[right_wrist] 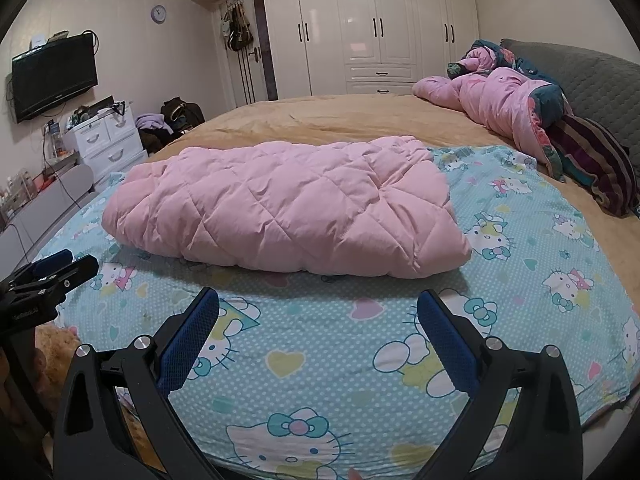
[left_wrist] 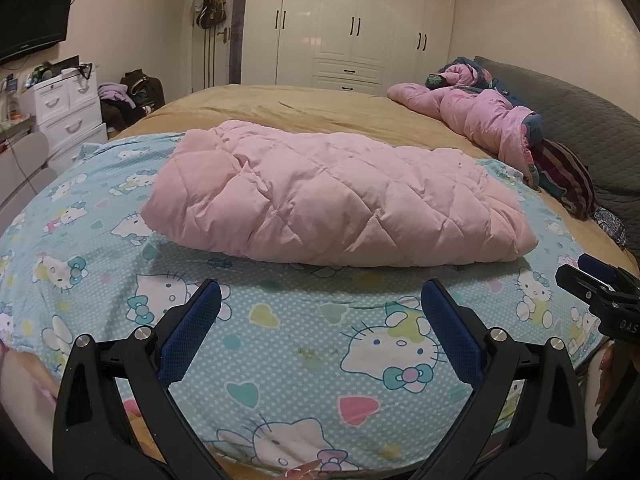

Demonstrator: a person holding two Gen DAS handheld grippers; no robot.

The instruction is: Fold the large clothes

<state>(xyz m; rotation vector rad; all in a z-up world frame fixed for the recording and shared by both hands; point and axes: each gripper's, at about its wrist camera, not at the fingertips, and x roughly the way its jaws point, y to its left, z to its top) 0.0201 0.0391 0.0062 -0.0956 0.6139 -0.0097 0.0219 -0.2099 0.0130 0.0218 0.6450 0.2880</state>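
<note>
A pink quilted down garment (left_wrist: 328,196) (right_wrist: 288,204) lies folded into a thick bundle on a light-blue cartoon-cat sheet (left_wrist: 304,344) (right_wrist: 320,344). My left gripper (left_wrist: 320,292) is open above the sheet, short of the bundle's near edge, with nothing between its blue pads. My right gripper (right_wrist: 318,300) is open too, also a little short of the bundle and holding nothing. In the left wrist view the right gripper (left_wrist: 592,276) shows at the right edge; in the right wrist view the left gripper (right_wrist: 60,266) shows at the left edge.
A second crumpled pink padded garment (left_wrist: 480,112) (right_wrist: 504,96) lies at the bed's far right beside a striped cloth (right_wrist: 592,156) and a grey headboard (right_wrist: 592,76). A tan bedspread (left_wrist: 304,108) covers the far bed. White drawers (right_wrist: 108,140), a TV (right_wrist: 54,74) and wardrobes (right_wrist: 376,28) stand beyond.
</note>
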